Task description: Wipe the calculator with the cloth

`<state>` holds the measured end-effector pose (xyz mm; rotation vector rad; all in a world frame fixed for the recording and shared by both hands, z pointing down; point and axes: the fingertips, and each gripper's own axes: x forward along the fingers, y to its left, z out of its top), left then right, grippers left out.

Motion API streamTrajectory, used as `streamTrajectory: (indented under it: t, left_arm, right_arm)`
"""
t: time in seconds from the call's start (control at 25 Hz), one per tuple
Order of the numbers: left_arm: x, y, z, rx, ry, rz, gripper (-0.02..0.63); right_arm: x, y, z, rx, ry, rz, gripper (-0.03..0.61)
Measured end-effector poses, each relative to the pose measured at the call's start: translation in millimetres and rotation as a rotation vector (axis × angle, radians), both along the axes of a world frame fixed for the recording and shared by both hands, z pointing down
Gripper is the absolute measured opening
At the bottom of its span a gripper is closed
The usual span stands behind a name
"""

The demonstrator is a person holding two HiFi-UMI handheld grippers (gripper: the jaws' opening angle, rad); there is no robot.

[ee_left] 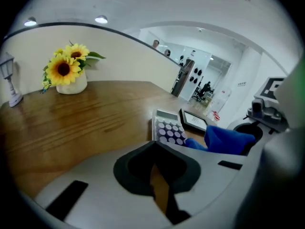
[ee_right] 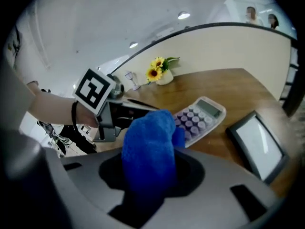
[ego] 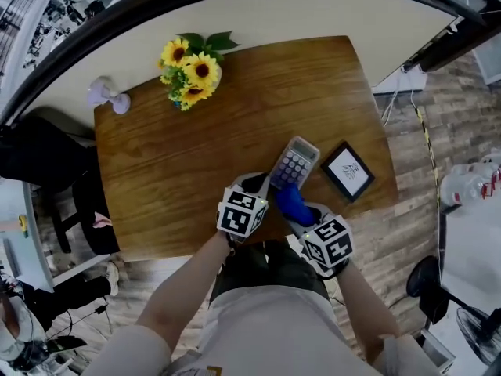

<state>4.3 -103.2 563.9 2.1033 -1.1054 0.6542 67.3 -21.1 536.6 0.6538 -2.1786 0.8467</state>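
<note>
The wooden table [ego: 172, 163] is filling the middle of the head view. Just below centre, the right gripper [ee_right: 151, 175] is clamping the blue cloth [ee_right: 147, 142] at the near end of the calculator [ego: 296, 161]. The left gripper [ee_left: 159, 187], jaws together and empty, is sitting just left of the calculator.

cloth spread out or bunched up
Bunched up: the right gripper view shows the cloth as a thick blue wad clamped between the right gripper's jaws, its tip at the calculator's near end.
</note>
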Motion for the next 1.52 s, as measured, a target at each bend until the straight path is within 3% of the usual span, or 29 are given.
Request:
streamTrajectory:
  t: [0.24, 0.36, 0.56, 0.92, 1.08, 1.2, 1.52]
  left_arm:
    - [-30, 20, -30, -0.015, -0.05, 0.037, 0.002]
    - [-43, 8, -54, 0.02, -0.062, 0.038, 0.002]
    - [-52, -16, -118, 0.152, -0.098, 0.044, 0.002]
    - [-53, -56, -256, 0.456, -0.161, 0.106, 0.002]
    - [-57, -57, -320, 0.563, -0.1, 0.072, 0.002]
    - [-60, -55, -366, 0.658, -0.1, 0.078, 0.002]
    - [-80, -35, -464, 0.854, -0.079, 0.017, 0.002]
  right_arm:
    - [-5, -28, -65, 0.107, -0.062, 0.044, 0.141]
    - [-5, -49, -101, 0.174, -0.093, 0.062, 0.14]
    - [-6, -79, -165, 0.302, -0.145, 0.091, 0.14]
    - [-19, -112, -301, 0.53, -0.327, 0.137, 0.14]
    - [-22, -115, -361, 0.656, -0.367, 0.134, 0.14]
    - [-20, -116, -401, 0.746, -0.385, 0.138, 0.14]
    - [-14, -101, -470, 0.88, -0.441, 0.173, 0.14]
